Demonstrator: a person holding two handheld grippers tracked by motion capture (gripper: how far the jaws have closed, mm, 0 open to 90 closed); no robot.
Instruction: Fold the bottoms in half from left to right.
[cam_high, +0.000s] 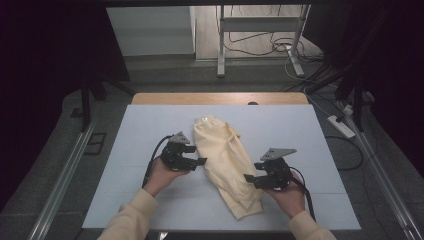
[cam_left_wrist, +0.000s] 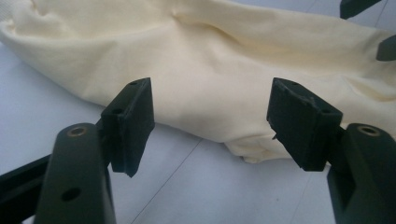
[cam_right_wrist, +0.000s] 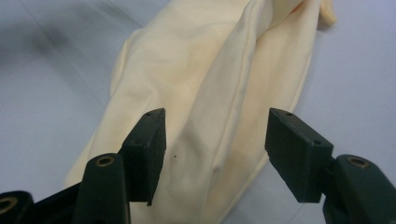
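Observation:
A cream cloth (cam_high: 225, 160) lies crumpled in a long heap on the pale blue table top (cam_high: 150, 125), running from the middle toward the front right. My left gripper (cam_high: 196, 155) sits just left of the cloth's middle, open and pointing at it. In the left gripper view the open gripper (cam_left_wrist: 212, 107) frames the cloth's edge (cam_left_wrist: 210, 70), and the pads are clear of the fabric. My right gripper (cam_high: 251, 172) is at the cloth's lower right side, open. In the right gripper view it (cam_right_wrist: 217, 135) hovers over the cloth's folds (cam_right_wrist: 196, 116) with nothing pinched.
A wooden table edge (cam_high: 215, 98) shows behind the pale top. A metal stand (cam_high: 220, 45) and cables are on the floor beyond. A white power strip (cam_high: 341, 126) lies on the floor at the right. The other gripper's tips (cam_left_wrist: 359, 5) show in the left gripper view.

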